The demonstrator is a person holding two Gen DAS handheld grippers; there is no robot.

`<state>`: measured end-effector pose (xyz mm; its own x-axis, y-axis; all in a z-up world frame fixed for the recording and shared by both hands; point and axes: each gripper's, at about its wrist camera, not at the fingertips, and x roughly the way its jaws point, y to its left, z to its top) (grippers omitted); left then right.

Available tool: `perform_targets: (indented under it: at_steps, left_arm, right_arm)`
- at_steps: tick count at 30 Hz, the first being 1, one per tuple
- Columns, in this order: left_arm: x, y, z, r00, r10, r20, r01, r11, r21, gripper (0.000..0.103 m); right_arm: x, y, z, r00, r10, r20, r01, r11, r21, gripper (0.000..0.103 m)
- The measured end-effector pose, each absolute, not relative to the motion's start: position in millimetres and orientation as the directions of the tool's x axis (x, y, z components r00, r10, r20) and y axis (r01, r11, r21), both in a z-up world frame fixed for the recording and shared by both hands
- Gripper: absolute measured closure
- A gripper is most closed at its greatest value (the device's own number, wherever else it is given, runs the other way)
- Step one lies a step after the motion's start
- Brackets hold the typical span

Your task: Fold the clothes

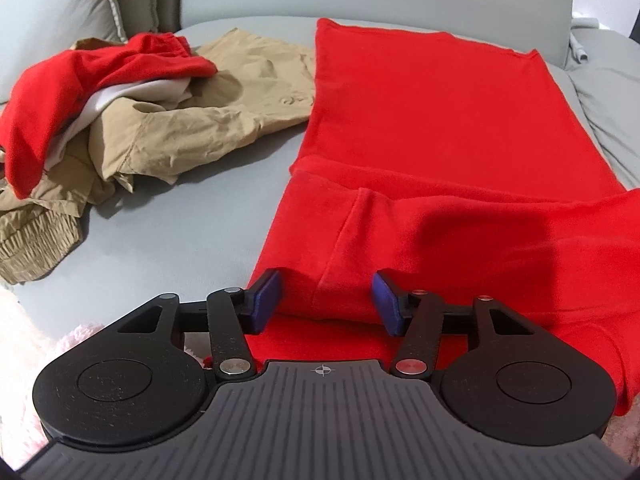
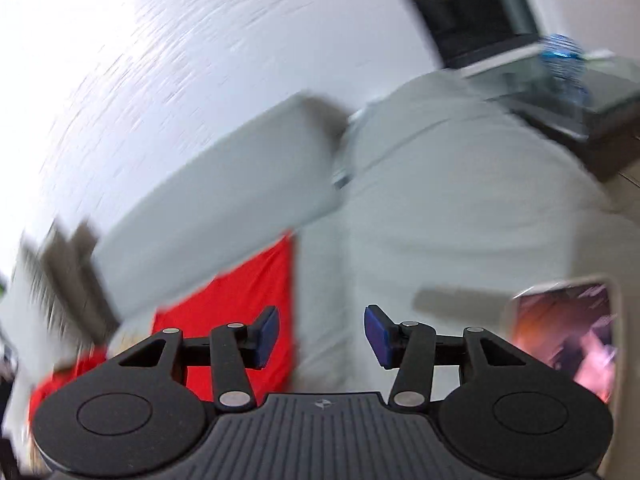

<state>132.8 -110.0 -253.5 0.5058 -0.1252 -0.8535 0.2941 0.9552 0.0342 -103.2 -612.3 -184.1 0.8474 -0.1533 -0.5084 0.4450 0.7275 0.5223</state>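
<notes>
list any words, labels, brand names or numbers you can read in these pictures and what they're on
No readable text in either view.
Tan trousers: a faint stitched mark near one edge, too small to read.
Phone screen: blurred, nothing legible.
Gripper bodies: only a small crosshair-like mark, no letters.

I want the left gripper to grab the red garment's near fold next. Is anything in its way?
Nothing visible: the left gripper stands open around the red garment's near fold; the clothes pile lies apart.

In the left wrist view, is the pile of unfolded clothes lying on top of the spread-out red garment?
No: the pile of unfolded clothes sits left of the red garment on the grey sheet.
</notes>
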Motion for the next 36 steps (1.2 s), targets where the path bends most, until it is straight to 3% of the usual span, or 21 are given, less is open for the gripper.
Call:
perform_targets:
  at_steps: [7,11,13,16,17,25,36]
  left_arm:
    - [134.5,-112.8,-252.7,0.502,-0.107,-0.858,0.280,0.959,0.044,0.045]
    - [133.5,-114.0,-253.0,0.508,-0.102,-0.855,0.279,0.959,0.051,0.044]
    - [133.1,-113.3,-253.1,0.512,-0.106,-0.852,0.277,0.960,0.047,0.044]
    - [133.0,-112.4,-253.0,0.518,-0.114,-0.848,0.281,0.959,0.043,0.042]
    - [132.8,-112.1,-252.8,0.521,-0.117,-0.846,0.283,0.958,0.041,0.042]
    - [125.0,-99.5,-241.0,0.555,-0.165,-0.815,0.280,0.960,-0.003,0.042]
    - [122.1,-73.2,-227.5,0.582,-0.201,-0.788,0.202,0.974,-0.099,0.037]
  right_arm:
    - [-78.1,-666.2,-218.5,0.814,-0.183,-0.551,0.481,0.744,0.464,0.056]
    - [-71.4,-677.1,-192.4,0.813,-0.291,-0.504,0.511,0.772,0.379,0.055]
    - [-72.0,-673.7,-167.9,0.849,-0.294,-0.439,0.477,0.782,0.400,0.054]
    - [-65.0,-644.9,-141.9,0.876,-0.234,-0.422,0.407,0.828,0.386,0.047]
    - [-61.6,-631.8,-137.4,0.873,-0.216,-0.437,0.396,0.836,0.379,0.042]
    - [-18.5,-478.5,-144.5,0.774,0.042,-0.632,0.255,0.893,0.371,0.043]
    - [-34.8,-382.8,-154.3,0.658,0.105,-0.746,0.267,0.893,0.361,0.043]
